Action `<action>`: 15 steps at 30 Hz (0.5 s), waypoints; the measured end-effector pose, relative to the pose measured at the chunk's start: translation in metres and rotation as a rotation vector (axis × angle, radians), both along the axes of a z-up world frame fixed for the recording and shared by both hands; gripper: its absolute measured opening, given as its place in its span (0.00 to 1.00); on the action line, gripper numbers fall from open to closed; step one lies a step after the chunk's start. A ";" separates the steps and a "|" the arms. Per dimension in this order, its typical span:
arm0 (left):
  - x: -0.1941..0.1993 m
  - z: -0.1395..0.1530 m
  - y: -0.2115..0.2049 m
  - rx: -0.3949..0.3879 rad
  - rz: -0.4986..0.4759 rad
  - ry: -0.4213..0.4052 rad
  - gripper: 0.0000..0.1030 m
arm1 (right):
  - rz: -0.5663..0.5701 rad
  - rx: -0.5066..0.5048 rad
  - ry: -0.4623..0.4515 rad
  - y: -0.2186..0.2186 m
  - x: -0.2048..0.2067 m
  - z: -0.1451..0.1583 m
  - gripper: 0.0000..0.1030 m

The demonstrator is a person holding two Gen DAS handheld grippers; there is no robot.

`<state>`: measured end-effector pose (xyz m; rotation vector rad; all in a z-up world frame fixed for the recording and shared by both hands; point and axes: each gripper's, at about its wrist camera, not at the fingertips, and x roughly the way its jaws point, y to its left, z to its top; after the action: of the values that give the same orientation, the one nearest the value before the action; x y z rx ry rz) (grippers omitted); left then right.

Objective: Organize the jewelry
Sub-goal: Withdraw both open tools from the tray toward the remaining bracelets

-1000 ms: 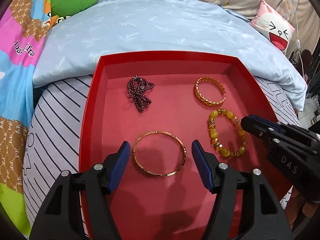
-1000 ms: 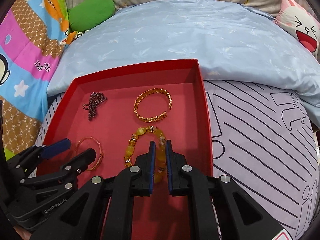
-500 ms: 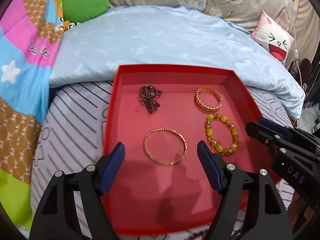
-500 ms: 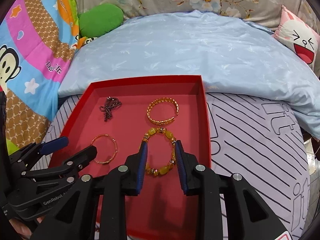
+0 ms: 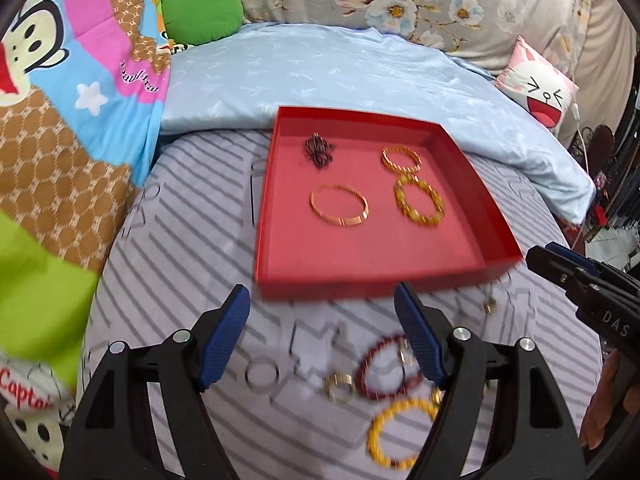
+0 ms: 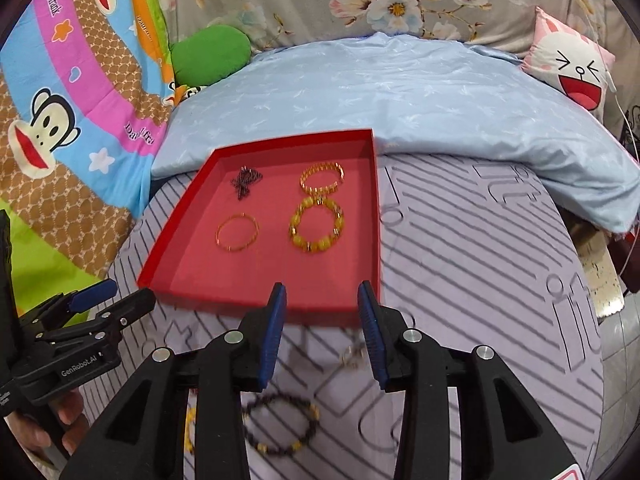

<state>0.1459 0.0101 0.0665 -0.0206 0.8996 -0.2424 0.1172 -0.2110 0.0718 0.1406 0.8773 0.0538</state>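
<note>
You've pulled both grippers back off the red tray [image 6: 168, 256]; left gripper [image 5: 322, 336] wide open, right gripper [image 6: 322, 330] opening, both empty.

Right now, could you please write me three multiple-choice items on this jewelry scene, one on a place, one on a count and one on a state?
1. Where does the thin gold bangle lie?
A. In the red tray
B. On the blue quilt
C. On the striped sheet

2. How many pieces lie in the tray?
A. Two
B. Four
C. Six

3. What does the right gripper hold?
A. The yellow bead bracelet
B. Nothing
C. The dark bead strand

Answers:
1. A: the bangle rests on the tray floor, left of the yellow bead bracelet.
2. B: the dark bead strand, gold cuff, thin bangle and yellow bead bracelet.
3. B: the gripper's jaws are opening with nothing between them, in front of the tray's near wall.
</note>
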 end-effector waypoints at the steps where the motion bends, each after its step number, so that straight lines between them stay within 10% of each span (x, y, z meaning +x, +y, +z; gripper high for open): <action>1: -0.007 -0.001 0.000 0.003 -0.001 0.000 0.69 | 0.001 0.000 0.006 0.000 -0.008 -0.002 0.36; 15: -0.084 -0.034 -0.009 0.026 -0.027 0.034 0.69 | -0.015 -0.037 0.088 -0.003 -0.085 -0.042 0.36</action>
<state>0.0620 0.0008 0.0326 0.0113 0.9370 -0.2558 0.0319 -0.2140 0.0294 0.1155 0.9641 0.0176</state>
